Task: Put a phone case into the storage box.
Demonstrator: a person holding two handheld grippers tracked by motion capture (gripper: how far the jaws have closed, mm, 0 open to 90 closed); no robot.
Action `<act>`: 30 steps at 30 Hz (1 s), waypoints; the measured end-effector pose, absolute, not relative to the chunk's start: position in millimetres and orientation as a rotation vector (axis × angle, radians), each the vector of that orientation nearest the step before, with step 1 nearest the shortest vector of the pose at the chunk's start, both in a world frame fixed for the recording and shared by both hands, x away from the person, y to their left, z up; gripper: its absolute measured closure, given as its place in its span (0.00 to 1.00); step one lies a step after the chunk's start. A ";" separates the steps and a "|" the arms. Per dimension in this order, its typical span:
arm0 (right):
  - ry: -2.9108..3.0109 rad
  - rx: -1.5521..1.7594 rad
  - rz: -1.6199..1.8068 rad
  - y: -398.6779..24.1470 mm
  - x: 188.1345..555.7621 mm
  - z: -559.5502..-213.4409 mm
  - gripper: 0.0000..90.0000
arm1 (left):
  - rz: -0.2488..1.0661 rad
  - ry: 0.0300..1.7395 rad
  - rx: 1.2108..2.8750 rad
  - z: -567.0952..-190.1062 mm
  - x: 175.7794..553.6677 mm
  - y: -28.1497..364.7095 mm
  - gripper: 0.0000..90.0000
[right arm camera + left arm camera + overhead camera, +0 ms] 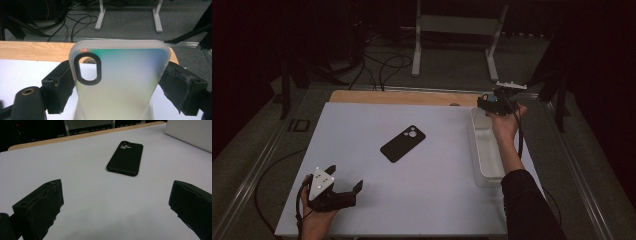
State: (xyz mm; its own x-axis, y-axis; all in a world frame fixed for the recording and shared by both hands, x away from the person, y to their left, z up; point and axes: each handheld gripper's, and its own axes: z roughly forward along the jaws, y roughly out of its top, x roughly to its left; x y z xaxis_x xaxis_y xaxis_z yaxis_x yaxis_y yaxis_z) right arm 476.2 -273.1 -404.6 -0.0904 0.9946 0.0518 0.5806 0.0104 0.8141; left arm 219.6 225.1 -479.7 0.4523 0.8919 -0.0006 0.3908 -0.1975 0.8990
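A black phone [403, 143] [125, 158] lies face down near the middle of the white mat, camera end pointing away. My left gripper [346, 177] [116, 200] rests on the mat at the near left, open, with nothing between its jaws; the phone lies well ahead of it. My right gripper [487, 102] [120, 72] hovers over the far end of the white tray [484, 150]. It is shut on a frosted translucent phone case [120, 75], gripped by its two long sides, with the dark-rimmed camera cutout at the upper left.
The long white tray [190, 132] stands along the mat's right edge. A wooden table edge [402, 96] [30, 51] runs behind the white mat [362, 200]. Beyond it are cables and a metal stand's legs [417, 50] on the floor.
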 end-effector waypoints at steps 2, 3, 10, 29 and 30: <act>1.720 1.638 0.932 -272.5 477.2 -409.4 0.18 | 0.684 1.095 1.786 -479.7 219.7 224.6 0.00; 1.717 1.646 0.923 -270.7 478.3 -413.0 0.18 | 0.684 1.094 1.787 -479.7 219.5 224.4 0.00; 1.726 1.659 0.903 -270.2 481.6 -420.0 0.18 | 0.683 1.093 1.785 -479.5 219.4 224.3 0.00; 1.758 1.653 0.820 -262.1 486.5 -434.6 0.18 | 0.682 1.090 1.785 -479.1 219.0 224.5 0.00; 1.758 1.651 0.816 -261.6 486.4 -434.6 0.18 | 0.682 1.090 1.785 -479.1 219.0 224.5 0.00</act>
